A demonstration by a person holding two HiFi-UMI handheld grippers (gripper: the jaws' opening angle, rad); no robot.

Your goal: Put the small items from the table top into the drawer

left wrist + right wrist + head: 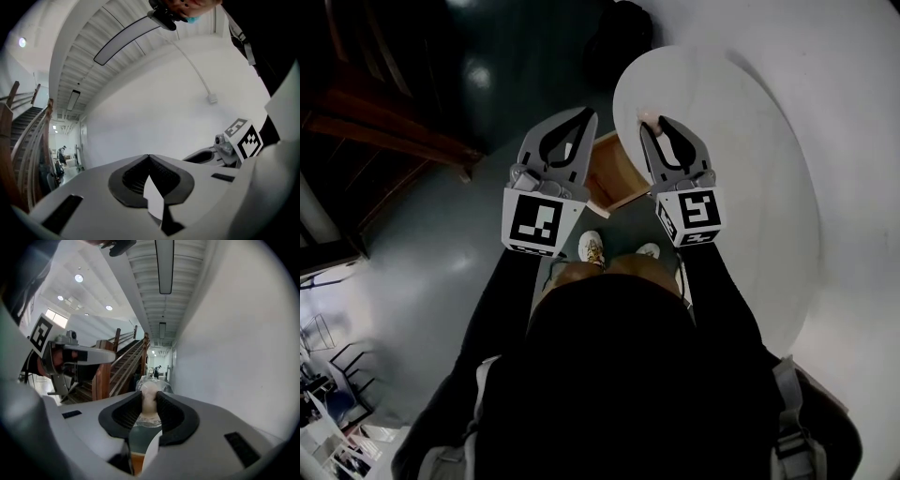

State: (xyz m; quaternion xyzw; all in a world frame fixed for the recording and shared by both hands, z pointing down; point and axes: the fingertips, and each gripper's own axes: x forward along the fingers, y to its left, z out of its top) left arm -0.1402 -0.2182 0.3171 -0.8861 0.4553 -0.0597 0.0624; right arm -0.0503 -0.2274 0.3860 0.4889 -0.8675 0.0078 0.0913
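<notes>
Right claw (149,393): both pads press on a pale plastic-wrapped item (148,405), whose top shows above the jaw tips. Left claw (108,356) in view at left, apart from it. Wooden staircase (123,357) behind. White wall (225,343) at right. Ceiling light strip (164,266) overhead.

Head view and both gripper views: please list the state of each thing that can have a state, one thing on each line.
Left hand-held gripper: jaws together, nothing between them.
Right hand-held gripper: shut on the small pale item.
Small pale item in clear wrap: pinched between the right jaws' tips, off the table.
Light wooden drawer: pulled out, open.
</notes>
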